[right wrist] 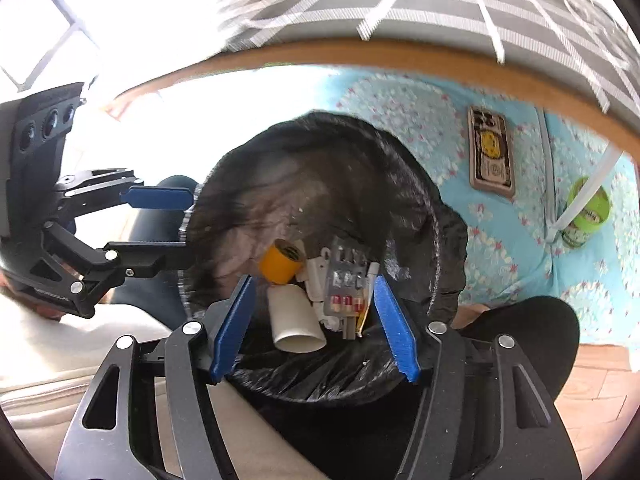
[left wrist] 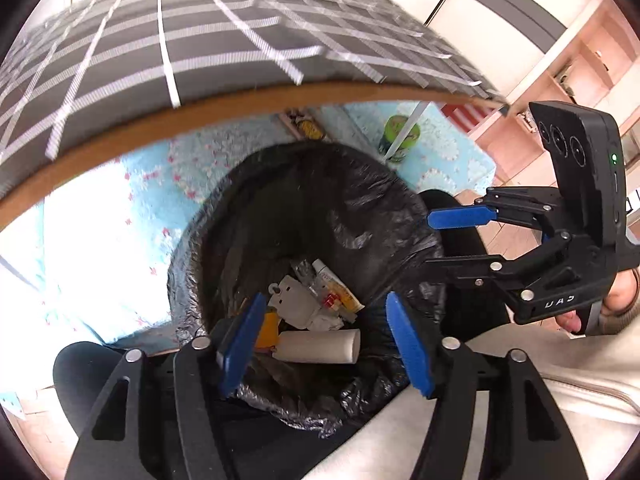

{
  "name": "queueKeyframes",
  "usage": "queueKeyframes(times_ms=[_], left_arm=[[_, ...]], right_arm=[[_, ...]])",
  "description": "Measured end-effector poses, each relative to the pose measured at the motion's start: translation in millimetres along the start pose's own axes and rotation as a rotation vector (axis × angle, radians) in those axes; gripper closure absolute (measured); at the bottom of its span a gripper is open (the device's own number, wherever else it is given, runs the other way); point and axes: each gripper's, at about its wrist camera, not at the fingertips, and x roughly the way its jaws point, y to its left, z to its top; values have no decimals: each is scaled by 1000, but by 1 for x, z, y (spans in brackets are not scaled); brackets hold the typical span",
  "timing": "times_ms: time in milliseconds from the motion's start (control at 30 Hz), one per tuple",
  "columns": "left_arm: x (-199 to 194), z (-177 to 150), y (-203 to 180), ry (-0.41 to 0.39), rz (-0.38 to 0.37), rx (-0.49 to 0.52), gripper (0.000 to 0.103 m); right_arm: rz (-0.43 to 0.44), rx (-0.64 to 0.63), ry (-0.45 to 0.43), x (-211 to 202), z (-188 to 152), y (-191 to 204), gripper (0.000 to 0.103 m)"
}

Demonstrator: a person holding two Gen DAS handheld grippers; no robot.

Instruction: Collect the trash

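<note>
Both my left claw (left wrist: pixel 326 342) and right claw (right wrist: pixel 316 330) hang wide, holding nothing, above the bin (right wrist: pixel 248 184). Inside lies trash: a white tube (right wrist: pixel 294 320), long axis towards my right claw, mouth nearest, a pill blister (right wrist: pixel 346 280) and an orange roll (right wrist: pixel 280 260). Deeper pieces stay indistinct.

Black bin liner (right wrist: pixel 320 184); blue floral rug (right wrist: pixel 400 100); grey-white checked tablecloth (left wrist: pixel 200 40); orange tape roll (right wrist: pixel 280 266)
</note>
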Motion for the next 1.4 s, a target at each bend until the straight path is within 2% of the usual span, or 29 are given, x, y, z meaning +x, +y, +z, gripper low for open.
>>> queueKeyframes(times_ms=[100, 233, 500, 800, 1400], left_arm=[[-16, 2, -7, -23, 3, 23, 34], [-31, 3, -16, -46, 10, 45, 24], [-58, 5, -30, -83, 22, 48, 16], [-78, 6, -41, -119, 10, 66, 15], [-84, 5, -44, -145, 15, 69, 15]], right_arm=[[4, -21, -17, -13, 4, 7, 30], [10, -48, 4, -21, 6, 15, 30], [-6, -89, -7, -48, 4, 33, 28], [-6, -106, -49, -81, 9, 39, 25], [-6, -130, -50, -87, 9, 46, 25]])
